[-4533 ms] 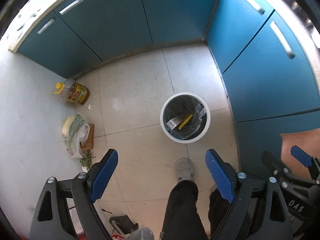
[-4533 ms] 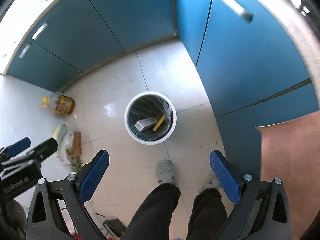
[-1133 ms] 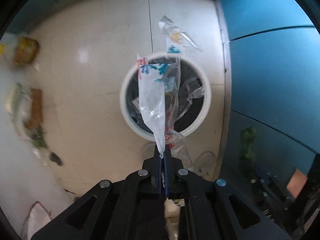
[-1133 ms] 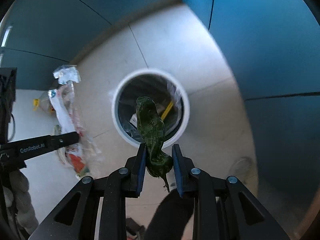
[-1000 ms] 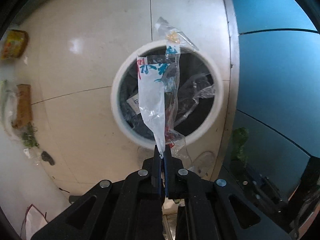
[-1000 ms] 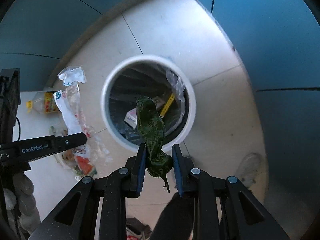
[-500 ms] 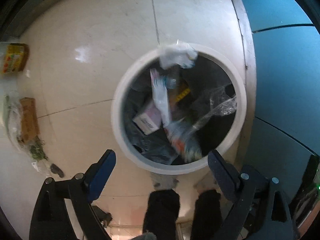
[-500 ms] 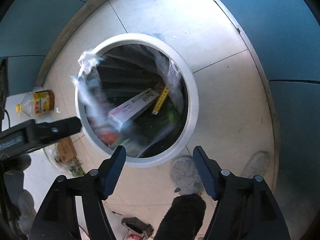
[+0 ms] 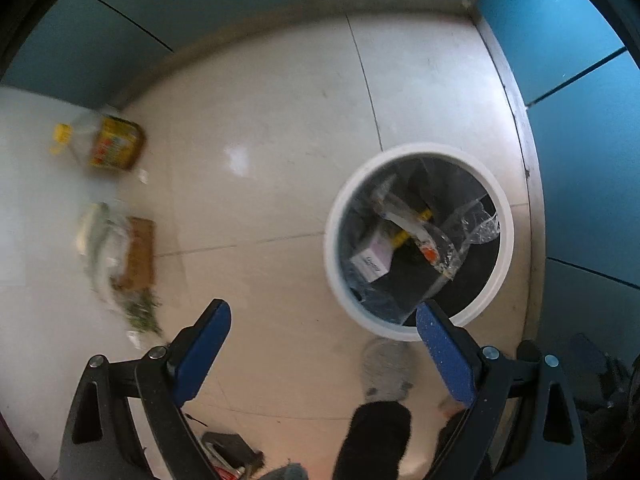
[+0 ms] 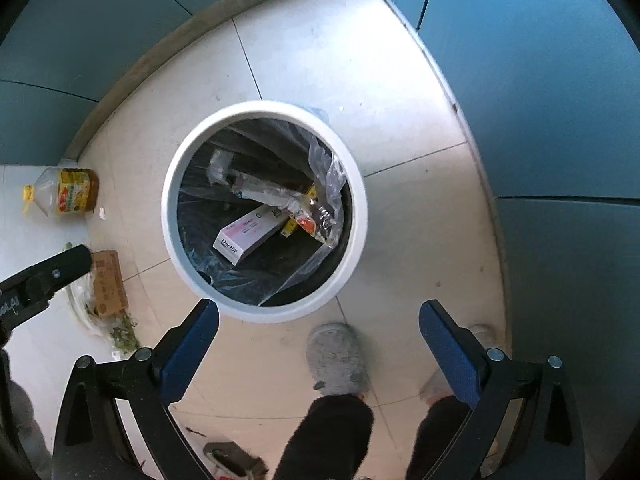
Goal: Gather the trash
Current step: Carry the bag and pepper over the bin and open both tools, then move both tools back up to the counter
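From my left wrist camera, the left hand-held gripper [image 9: 320,344] points down at the tiled floor [image 9: 280,128] with its blue pads spread wide and nothing between them. The white trash bin [image 9: 418,322] sits to the right of centre, close to the blue cabinet fronts [image 9: 592,168]. Inside its dark liner I see a clear plastic wrapper [image 9: 424,236] with a red patch and a white carton [image 9: 374,262]. Over at the left, blurred, a yellow-labelled oil bottle [image 9: 108,146] lies on the floor, and below it a pile of loose litter [image 9: 120,256]: a bag, a brown piece of cardboard and green scraps. A grey slipper [image 9: 386,368] and a dark trouser leg show at the bottom.

From my right wrist camera, the right hand-held gripper [image 10: 320,340] hangs over the near rim of the bin, its jaws opening and nothing between them. The wrapper and carton lie in the bin's bottom. The oil bottle and litter stay on the floor at the left, well apart from the bin, partly behind the other gripper's black finger [image 10: 48,276].
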Demonstrator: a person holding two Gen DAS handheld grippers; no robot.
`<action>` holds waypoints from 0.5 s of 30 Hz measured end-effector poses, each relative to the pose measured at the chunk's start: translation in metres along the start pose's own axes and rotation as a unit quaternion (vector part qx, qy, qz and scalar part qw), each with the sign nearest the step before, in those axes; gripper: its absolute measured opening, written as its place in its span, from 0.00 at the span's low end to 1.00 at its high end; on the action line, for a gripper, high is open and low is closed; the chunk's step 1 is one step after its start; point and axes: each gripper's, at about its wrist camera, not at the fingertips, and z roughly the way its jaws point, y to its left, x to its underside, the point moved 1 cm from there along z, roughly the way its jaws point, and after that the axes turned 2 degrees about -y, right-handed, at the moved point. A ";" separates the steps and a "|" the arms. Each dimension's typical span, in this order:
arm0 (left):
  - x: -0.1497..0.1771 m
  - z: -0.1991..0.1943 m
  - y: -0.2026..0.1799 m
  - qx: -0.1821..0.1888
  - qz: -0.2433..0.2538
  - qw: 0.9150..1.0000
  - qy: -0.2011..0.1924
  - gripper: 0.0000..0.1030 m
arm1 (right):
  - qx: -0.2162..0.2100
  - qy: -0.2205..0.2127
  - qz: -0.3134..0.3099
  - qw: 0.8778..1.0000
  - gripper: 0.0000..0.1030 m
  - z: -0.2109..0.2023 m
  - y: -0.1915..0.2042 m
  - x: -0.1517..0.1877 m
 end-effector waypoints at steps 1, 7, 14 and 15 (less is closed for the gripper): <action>0.003 -0.010 0.002 -0.002 -0.002 1.000 -0.004 0.92 | 0.001 -0.002 -0.002 1.000 0.98 -0.009 0.000 0.002; 0.032 -0.086 0.009 0.011 -0.017 0.999 -0.027 0.92 | 0.004 -0.022 -0.006 1.000 0.98 -0.090 0.000 0.025; 0.076 -0.187 -0.001 0.020 0.010 0.998 -0.054 0.92 | -0.004 -0.060 -0.024 0.998 0.98 -0.210 0.000 0.059; 0.084 -0.201 -0.002 0.024 0.011 0.998 -0.058 0.92 | -0.006 -0.066 -0.028 0.997 0.98 -0.228 0.000 0.064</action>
